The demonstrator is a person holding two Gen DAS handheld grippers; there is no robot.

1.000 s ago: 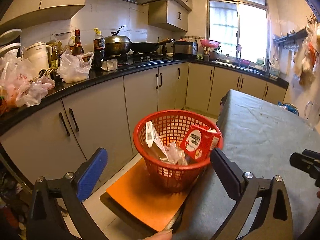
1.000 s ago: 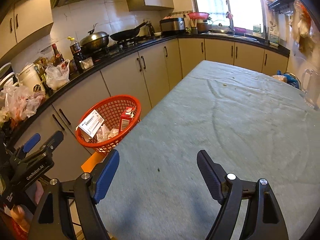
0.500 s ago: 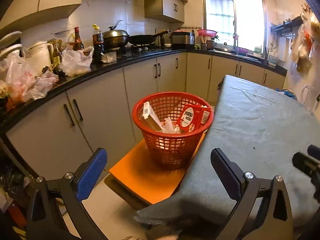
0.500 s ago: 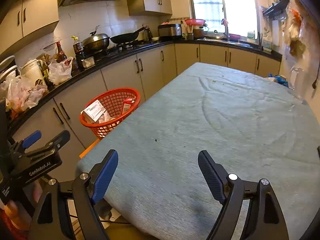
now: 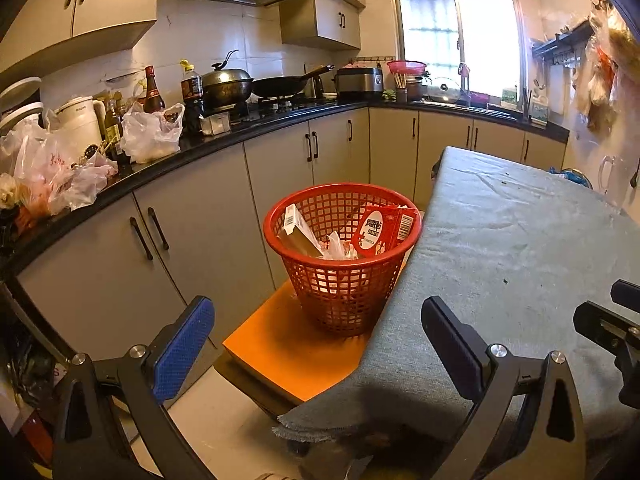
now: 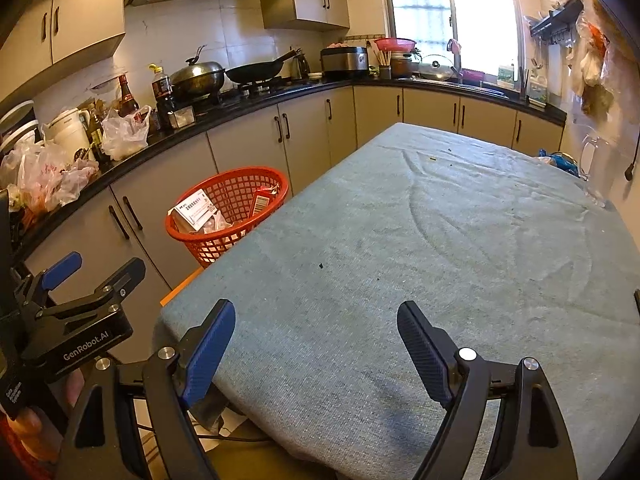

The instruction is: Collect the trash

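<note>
A red mesh basket [image 5: 340, 292] stands on an orange stool [image 5: 292, 348] beside the table; it also shows in the right wrist view [image 6: 236, 184]. It holds a red carton [image 5: 384, 226], a white box [image 5: 296, 226] and crumpled wrappers [image 5: 338, 246]. My left gripper [image 5: 316, 336] is open and empty, held back from the basket near the table's corner. My right gripper [image 6: 314, 342] is open and empty above the near edge of the table. The left gripper also shows in the right wrist view [image 6: 92, 272].
The table wears a grey-green cloth [image 6: 440, 232] with a few dark crumbs [image 6: 321, 266]. A glass jug [image 6: 592, 168] stands at its far right. The black counter [image 5: 168, 156] carries plastic bags [image 5: 150, 136], bottles, a kettle and pans. Cabinets [image 5: 200, 232] line the wall.
Both grippers have drawn back and risen; the basket and table look farther away. Both stay open and empty.
</note>
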